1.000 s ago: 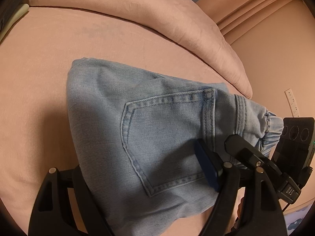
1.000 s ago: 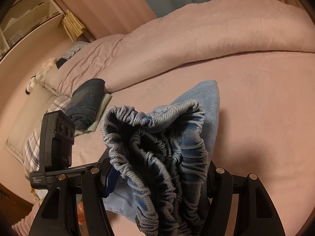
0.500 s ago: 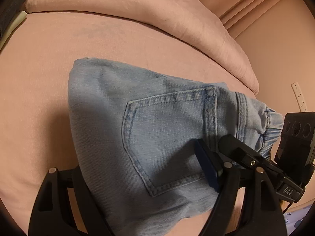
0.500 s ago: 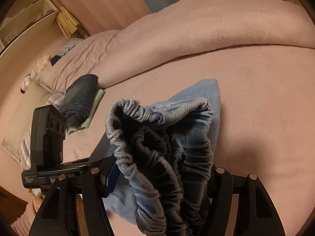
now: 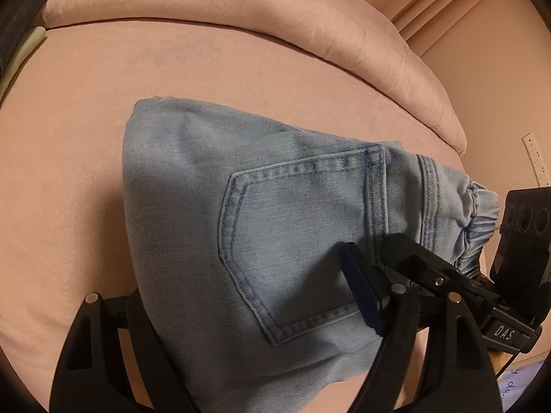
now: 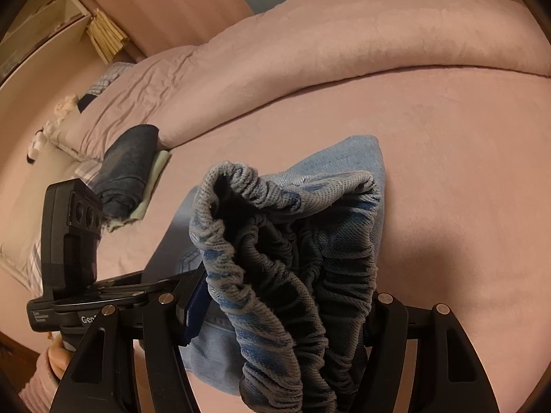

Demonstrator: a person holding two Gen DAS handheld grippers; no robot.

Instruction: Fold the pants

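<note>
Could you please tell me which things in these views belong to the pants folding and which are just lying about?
Job:
- light jeans
- left gripper, shut on them
- right gripper, shut on their waistband

Lying about:
- dark folded jeans
- duvet
- plaid pillow

I'm working in a home bedroom — the wide surface in front of me is a bed under a smooth pink sheet (image 6: 465, 158), with a thick pink duvet (image 6: 344, 41) rolled back along its far side. At the head end I see a checked pillow (image 6: 103, 75) and a small white soft toy (image 6: 51, 127). A folded dark denim garment (image 6: 129, 168) lies on a pale green cloth (image 6: 155, 175) — laundry. Pink curtains (image 5: 447, 3) and a white wall socket strip (image 5: 537, 158) stand behind.
</note>
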